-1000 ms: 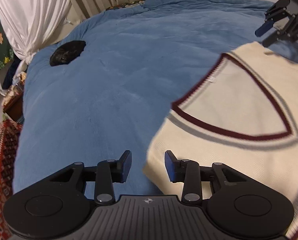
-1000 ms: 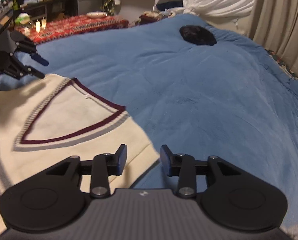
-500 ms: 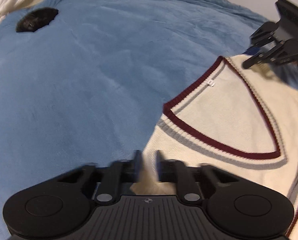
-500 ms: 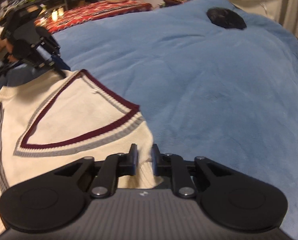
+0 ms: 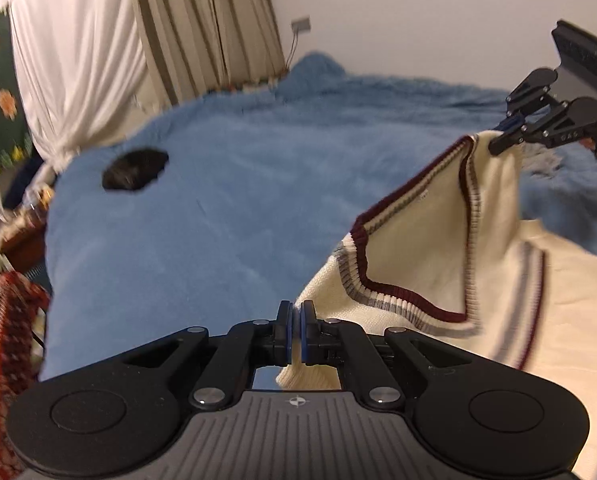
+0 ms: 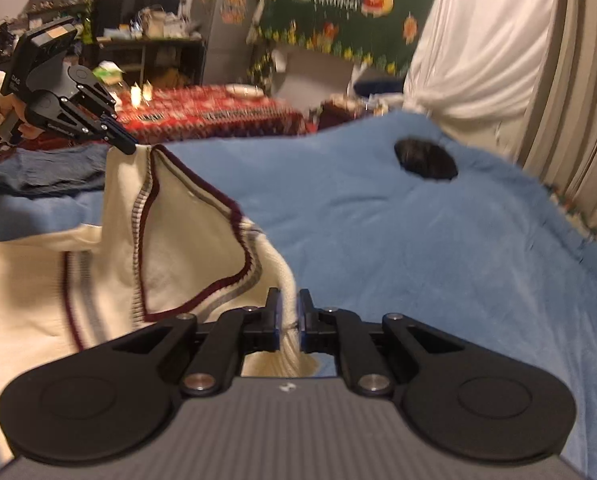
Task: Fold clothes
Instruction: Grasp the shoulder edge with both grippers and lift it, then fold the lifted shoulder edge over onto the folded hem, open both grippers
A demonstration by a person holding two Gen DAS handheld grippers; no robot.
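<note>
A cream V-neck sweater [image 5: 418,248] with maroon and grey trim is lifted by its two shoulders off the blue blanket [image 5: 218,220]. My left gripper [image 5: 297,308] is shut on one shoulder edge, the cloth pinched between its blue pads. Seen from the left wrist, my right gripper [image 5: 506,136] holds the other shoulder up at the far right. In the right wrist view the right gripper [image 6: 289,296] has its jaws closing on the sweater [image 6: 186,248], knit bunched between the pads. The left gripper [image 6: 122,142] grips the far shoulder there. The neckline sags between both.
A small black object [image 5: 134,170] lies on the blanket toward the curtains [image 5: 202,20], also seen as the black object [image 6: 426,158]. A red patterned table [image 6: 218,116] with candles stands beyond the bed. Dark blue cloth [image 6: 42,168] lies behind the sweater.
Both grippers went from open above the sweater's shoulders to closed on them. Both then rose, pulling the sweater's top up off the blanket.
</note>
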